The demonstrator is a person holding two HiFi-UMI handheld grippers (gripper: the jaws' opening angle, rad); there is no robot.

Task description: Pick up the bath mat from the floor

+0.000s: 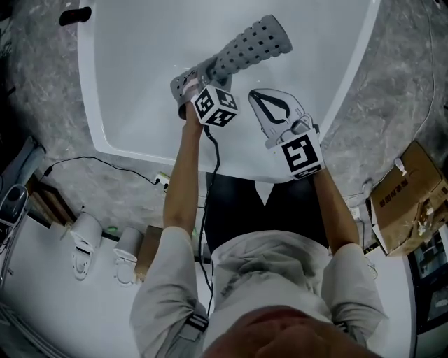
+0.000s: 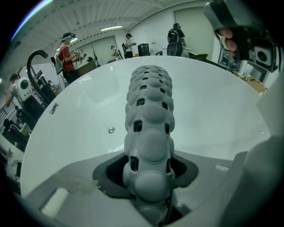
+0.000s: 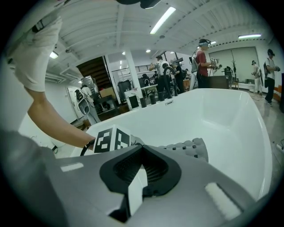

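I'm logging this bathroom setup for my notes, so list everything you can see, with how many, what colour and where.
rolled grey bath mat with holes: one, grey, clamped in the left gripper above the tub
white bathtub: one, white, top of the head view
black tap: one, black, tub's upper left corner
brown cardboard box: one, brown, floor at right
black cable: one, black, floor at left
white rounded fixtures: two, white, lower left; kind unclear
bystanders: several, background of both gripper views
left gripper: one, grey, shut on the mat
right gripper: one, grey, jaws together, empty, beside the mat
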